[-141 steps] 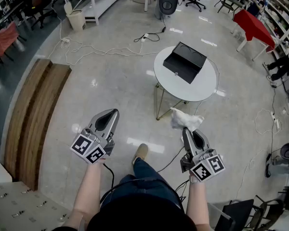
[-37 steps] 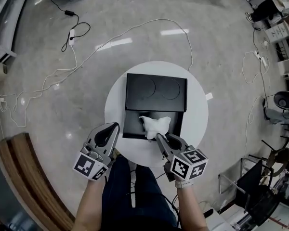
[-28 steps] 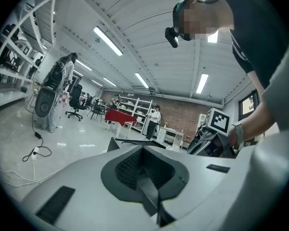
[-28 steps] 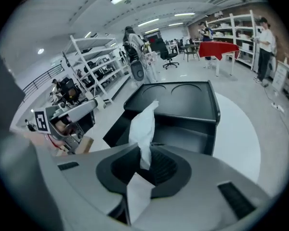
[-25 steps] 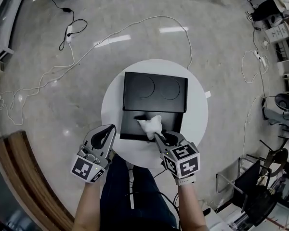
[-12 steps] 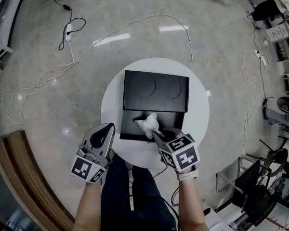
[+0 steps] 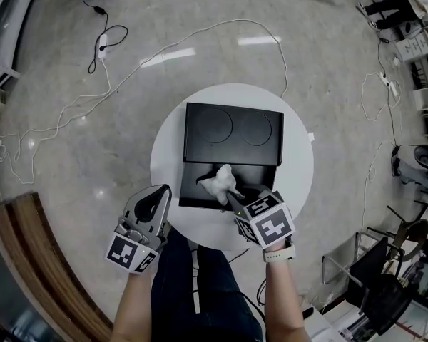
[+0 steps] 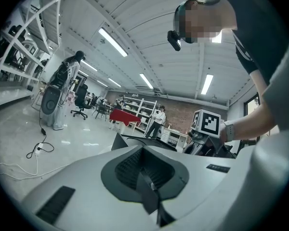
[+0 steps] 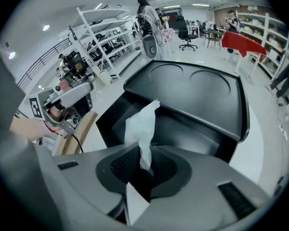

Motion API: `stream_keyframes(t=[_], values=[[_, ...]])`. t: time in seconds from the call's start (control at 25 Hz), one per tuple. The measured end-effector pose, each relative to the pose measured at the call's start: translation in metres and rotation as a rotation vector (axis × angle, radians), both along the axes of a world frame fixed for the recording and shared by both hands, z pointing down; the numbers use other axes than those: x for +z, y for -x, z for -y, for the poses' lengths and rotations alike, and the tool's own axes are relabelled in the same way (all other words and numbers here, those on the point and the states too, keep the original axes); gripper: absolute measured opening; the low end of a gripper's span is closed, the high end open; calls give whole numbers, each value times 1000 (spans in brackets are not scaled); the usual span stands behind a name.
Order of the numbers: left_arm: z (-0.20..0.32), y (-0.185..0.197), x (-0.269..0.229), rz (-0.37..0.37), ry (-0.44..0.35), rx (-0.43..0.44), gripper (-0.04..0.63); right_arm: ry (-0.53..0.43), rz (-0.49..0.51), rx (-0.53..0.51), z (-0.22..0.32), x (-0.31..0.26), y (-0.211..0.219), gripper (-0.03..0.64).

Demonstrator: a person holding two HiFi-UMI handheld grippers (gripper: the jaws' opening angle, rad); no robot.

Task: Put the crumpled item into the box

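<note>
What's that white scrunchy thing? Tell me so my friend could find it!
Find the round white table on the grey floor; an open black box sits on it. Over the box's near, open half a crumpled white tissue sticks up. It is the only soft, wrinkly white thing against that smooth black.

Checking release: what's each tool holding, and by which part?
Right tool pinches the crumpled tissue by one end, jaws just opening; left tool holds nothing.
</note>
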State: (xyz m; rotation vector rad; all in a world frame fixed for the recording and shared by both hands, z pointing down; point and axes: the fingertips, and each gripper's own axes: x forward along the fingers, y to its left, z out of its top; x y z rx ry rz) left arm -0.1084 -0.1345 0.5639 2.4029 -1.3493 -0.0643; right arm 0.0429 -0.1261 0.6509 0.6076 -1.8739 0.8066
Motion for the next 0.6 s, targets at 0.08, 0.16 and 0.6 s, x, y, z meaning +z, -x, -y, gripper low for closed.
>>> stream_keyframes(t=[0.08,0.16,0.6], values=[[0,-1,1,-2,3,3,-2,-11,-13,-12,2,2,1,69],[0,-2,3,-2,5,8,-2,-25,-22,-27,4,4,4,69],[-2,-9,4,-8,0,33,-2,-112,-134,-109,14,16,0,101]])
